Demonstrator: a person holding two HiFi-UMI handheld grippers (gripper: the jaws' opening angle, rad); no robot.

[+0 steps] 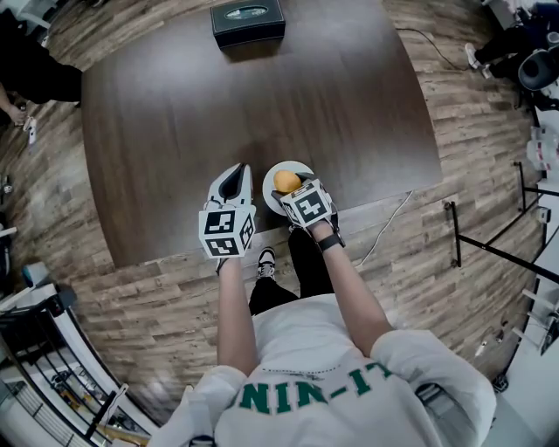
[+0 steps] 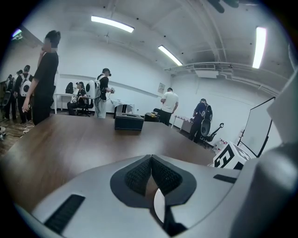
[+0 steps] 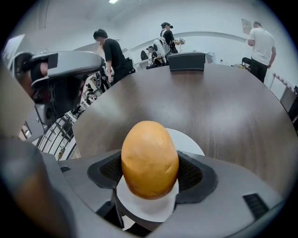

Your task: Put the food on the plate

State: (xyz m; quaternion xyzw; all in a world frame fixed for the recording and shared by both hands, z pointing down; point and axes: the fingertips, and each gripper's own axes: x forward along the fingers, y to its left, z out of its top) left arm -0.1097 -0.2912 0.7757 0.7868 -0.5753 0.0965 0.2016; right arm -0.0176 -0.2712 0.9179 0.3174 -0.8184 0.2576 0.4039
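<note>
An orange-brown, egg-shaped piece of food point(image 1: 286, 181) point(image 3: 150, 160) is held between the pads of my right gripper point(image 1: 290, 187) point(image 3: 150, 171), which is shut on it. It hangs just above a small white plate point(image 1: 278, 166) point(image 3: 192, 142) near the front edge of the dark wooden table point(image 1: 175, 113). My left gripper point(image 1: 234, 176) point(image 2: 151, 174) hovers just left of the plate, jaws shut with nothing between them. A sliver of the plate point(image 2: 159, 204) shows under its jaws.
A black box point(image 1: 248, 21) point(image 2: 129, 122) point(image 3: 186, 61) stands at the table's far edge. Several people stand beyond the table in the room. A cable point(image 1: 389, 223) hangs off the table's front right edge. Racks and stands sit on the floor at both sides.
</note>
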